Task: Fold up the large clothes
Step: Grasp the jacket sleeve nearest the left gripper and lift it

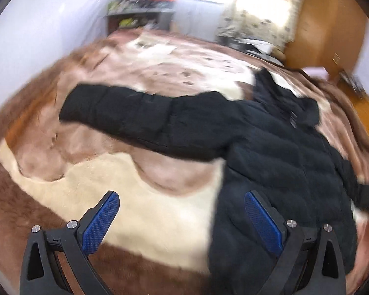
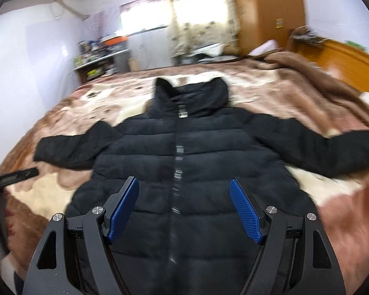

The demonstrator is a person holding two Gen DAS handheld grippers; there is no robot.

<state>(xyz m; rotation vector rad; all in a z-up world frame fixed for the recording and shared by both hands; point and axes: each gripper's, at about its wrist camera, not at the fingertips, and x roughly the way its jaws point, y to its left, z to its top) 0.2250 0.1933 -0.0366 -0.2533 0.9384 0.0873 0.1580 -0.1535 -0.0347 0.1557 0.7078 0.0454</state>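
Your black puffer jacket [image 2: 182,152] lay face up and zipped on the bed [image 2: 295,93], spread over a brown and cream blanket [image 1: 135,196]. In the right wrist view it filled the middle of the frame, collar toward the top, its left sleeve [image 2: 69,150] running to the left edge and its right sleeve [image 2: 332,147] to the right. Both sleeves were stretched out flat and the body showed no crease, so I judge that no fold had been made: the sleeves, the sides and the final halving all remained for you.

Your left tool [image 1: 182,217] stood wide with nothing between its blue pads, hovering over the blanket at the jacket's lower left edge. Your right tool [image 2: 184,202] also stood wide and empty, above the zip on the lower front.

Both views were smeared by motion blur, so stitching and the small label at the collar could not be read. The jacket's hem was cut off behind the tool bodies at the bottom of each frame. A dark strap-like thing [image 2: 12,178] at the left edge of the right wrist view could not be identified.
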